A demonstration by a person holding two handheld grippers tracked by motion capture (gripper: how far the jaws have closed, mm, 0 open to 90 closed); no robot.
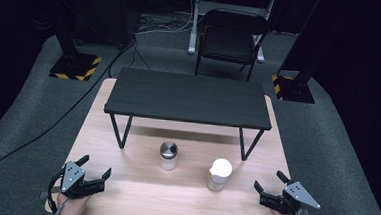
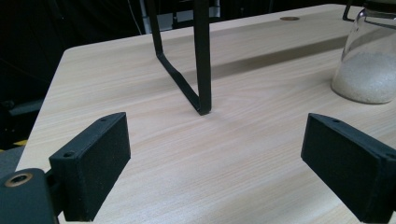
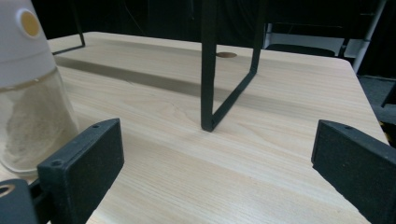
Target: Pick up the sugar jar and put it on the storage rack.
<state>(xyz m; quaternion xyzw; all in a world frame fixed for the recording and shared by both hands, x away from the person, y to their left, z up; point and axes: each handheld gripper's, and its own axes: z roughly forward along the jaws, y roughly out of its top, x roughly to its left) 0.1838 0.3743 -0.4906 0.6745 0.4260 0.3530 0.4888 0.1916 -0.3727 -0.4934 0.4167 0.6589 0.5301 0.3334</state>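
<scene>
Two glass shakers stand on the wooden table (image 1: 138, 189). One has a metal lid (image 1: 168, 155) and holds white grains (image 2: 369, 70). The other carries a white cap (image 1: 219, 174) and shows at the left of the right gripper view (image 3: 28, 93). My left gripper (image 1: 96, 166) rests near the table's front left corner, jaws open and empty, pointing at the left leg (image 2: 201, 60) of the black shelf. At the front right, my right gripper (image 1: 270, 181) is open too, empty, just right of the white-capped shaker.
A low black shelf (image 1: 189, 98) on thin metal legs (image 3: 209, 70) spans the back half of the table. A black folding chair (image 1: 231, 40) stands behind the table. Two stands with striped bases (image 1: 76, 66) flank it on the grey floor.
</scene>
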